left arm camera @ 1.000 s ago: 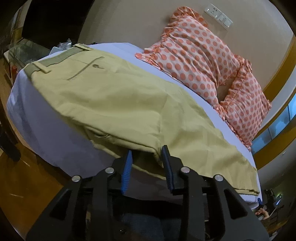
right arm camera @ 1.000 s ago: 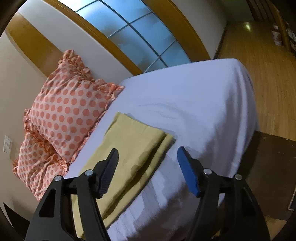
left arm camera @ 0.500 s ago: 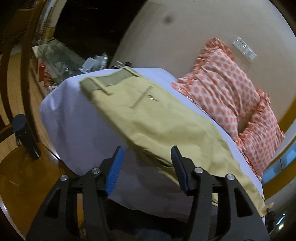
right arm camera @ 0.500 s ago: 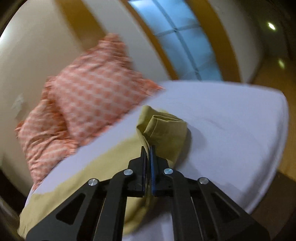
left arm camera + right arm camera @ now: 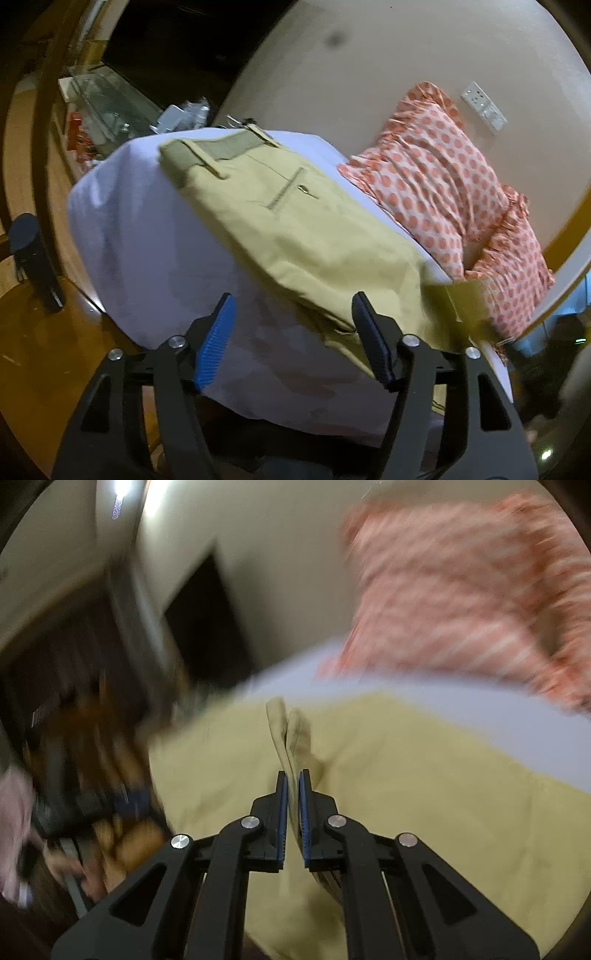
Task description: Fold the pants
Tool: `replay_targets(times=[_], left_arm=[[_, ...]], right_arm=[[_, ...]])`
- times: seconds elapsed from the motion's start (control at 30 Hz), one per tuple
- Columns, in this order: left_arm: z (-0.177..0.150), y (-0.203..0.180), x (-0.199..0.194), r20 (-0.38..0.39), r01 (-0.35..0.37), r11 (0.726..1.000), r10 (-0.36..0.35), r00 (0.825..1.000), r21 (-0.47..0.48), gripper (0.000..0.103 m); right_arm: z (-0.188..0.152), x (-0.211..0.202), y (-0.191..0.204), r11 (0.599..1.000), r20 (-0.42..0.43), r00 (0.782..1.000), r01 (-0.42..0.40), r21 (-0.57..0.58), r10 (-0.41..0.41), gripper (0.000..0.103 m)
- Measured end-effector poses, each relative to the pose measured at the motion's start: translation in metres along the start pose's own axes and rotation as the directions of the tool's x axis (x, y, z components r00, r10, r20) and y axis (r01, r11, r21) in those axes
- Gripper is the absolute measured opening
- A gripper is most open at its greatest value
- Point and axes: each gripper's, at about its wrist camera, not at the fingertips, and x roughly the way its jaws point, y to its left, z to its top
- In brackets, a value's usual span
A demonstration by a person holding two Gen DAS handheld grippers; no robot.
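Khaki pants (image 5: pixel 295 225) lie lengthwise on a white bed (image 5: pixel 147 236), waistband at the far left end, back pocket facing up. My left gripper (image 5: pixel 291 332) is open and empty, hovering at the near edge of the pants around the seat area. My right gripper (image 5: pixel 291 794) is shut on the pants' leg hems (image 5: pixel 288 731), holding them pinched upright above the rest of the pants (image 5: pixel 424 794). The lifted leg end also shows in the left wrist view (image 5: pixel 465 299) at the right. The right wrist view is motion-blurred.
Two orange polka-dot pillows (image 5: pixel 443 184) lean on the wall behind the pants. A glass-topped stand with clutter (image 5: pixel 110 110) sits past the bed's far left end. Wooden floor (image 5: pixel 37 350) lies left of the bed. A dark post (image 5: pixel 33 254) stands on it.
My left gripper opened wide and drew back from the pants' edge. My right gripper closed on the leg hems, lifted them and swung them towards the waistband end.
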Motion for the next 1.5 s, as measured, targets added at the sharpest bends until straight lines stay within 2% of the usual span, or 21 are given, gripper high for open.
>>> replay_targets(times=[0.03,0.07,0.1,0.17,0.2,0.3,0.37,0.47,0.73,0.77,0.87,0.93,1.1,1.13,1.17,1.2,1.23,1.3,1.37,1.47,1.5], left_arm=[[0.002,0.001,0.001,-0.003,0.005,1.000,-0.005,1.000,-0.004,0.067],[0.004,0.003,0.001,0.000,0.011,1.000,-0.011,1.000,-0.014,0.067],[0.007,0.006,0.001,0.007,0.009,1.000,-0.009,1.000,-0.026,0.067],[0.019,0.015,0.002,0.033,0.013,0.997,-0.010,0.999,-0.071,0.067],[0.027,0.022,0.003,0.045,0.012,0.994,-0.008,0.999,-0.108,0.067],[0.046,0.040,0.011,0.052,-0.005,0.983,0.015,0.999,-0.185,0.065],[0.057,0.052,0.022,0.027,0.027,0.969,-0.021,0.999,-0.245,0.065],[0.060,0.057,0.033,-0.012,0.027,0.957,-0.032,0.999,-0.290,0.065],[0.072,0.041,0.036,-0.057,-0.067,0.956,0.053,0.997,-0.287,0.070],[0.072,0.037,0.032,-0.045,-0.061,0.956,0.050,0.998,-0.286,0.070],[0.076,0.021,0.030,-0.035,-0.072,0.973,0.066,0.997,-0.220,0.070],[0.078,0.022,0.039,-0.069,-0.087,0.969,0.073,0.995,-0.231,0.070],[0.079,0.028,0.043,-0.052,-0.083,0.951,0.071,0.996,-0.298,0.070],[0.082,0.026,0.047,-0.051,-0.075,0.951,0.062,0.997,-0.300,0.067],[0.085,0.024,0.053,-0.055,-0.058,0.956,0.044,0.998,-0.288,0.047],[0.089,0.019,0.060,-0.062,-0.083,0.963,0.069,0.996,-0.258,0.020],[0.093,0.012,0.063,-0.062,-0.129,0.969,0.118,0.991,-0.211,0.012],[0.101,-0.012,0.063,-0.045,-0.162,0.982,0.158,0.986,-0.097,0.009],[0.108,-0.051,0.055,0.001,-0.178,0.983,0.178,0.984,0.042,0.007],[0.108,-0.133,0.044,0.072,-0.159,0.948,0.144,0.987,0.276,0.007],[0.100,-0.175,0.041,0.090,-0.133,0.912,0.106,0.990,0.388,0.007]], right_arm=[[-0.008,0.013,0.004,1.000,-0.054,0.999,0.002,0.007,-0.002,0.010],[-0.014,0.014,0.004,1.000,-0.064,0.998,-0.011,0.022,0.013,0.020],[-0.018,0.008,0.002,0.999,-0.042,0.999,-0.015,0.044,0.016,0.045],[-0.023,-0.011,-0.003,0.997,0.024,1.000,0.007,0.072,-0.008,0.074],[-0.024,-0.025,-0.007,0.996,0.078,0.997,0.007,0.085,-0.013,0.074],[-0.023,-0.050,-0.013,0.995,0.129,0.991,0.010,0.102,-0.024,0.074],[-0.023,-0.056,-0.011,0.994,0.139,0.990,0.004,0.108,-0.019,0.074],[-0.024,-0.056,-0.007,0.994,0.132,0.991,-0.001,0.111,-0.014,0.076],[-0.029,-0.033,-0.013,0.990,0.076,0.997,-0.029,0.140,0.019,0.078],[-0.029,-0.034,-0.013,0.989,0.074,0.997,-0.029,0.143,0.019,0.079],[-0.030,-0.035,-0.017,0.988,0.075,0.997,-0.027,0.152,0.016,0.082],[-0.029,-0.035,-0.022,0.985,0.076,0.997,-0.032,0.170,0.019,0.082],[-0.031,-0.040,-0.028,0.982,0.092,0.995,-0.044,0.186,0.027,0.082],[-0.031,-0.041,-0.029,0.981,0.094,0.995,-0.048,0.187,0.031,0.082],[-0.031,-0.041,-0.030,0.981,0.096,0.995,-0.051,0.190,0.033,0.082],[-0.030,-0.041,-0.032,0.980,0.096,0.995,-0.052,0.193,0.034,0.082],[-0.031,-0.042,-0.034,0.978,0.098,0.995,-0.056,0.200,0.037,0.082],[-0.031,-0.051,-0.039,0.976,0.115,0.993,-0.058,0.210,0.034,0.082],[-0.031,-0.065,-0.046,0.975,0.144,0.989,-0.046,0.219,0.014,0.082],[-0.032,-0.103,-0.067,0.966,0.215,0.975,-0.011,0.258,-0.046,0.082],[-0.034,-0.119,-0.076,0.960,0.244,0.967,0.009,0.280,-0.080,0.082]])
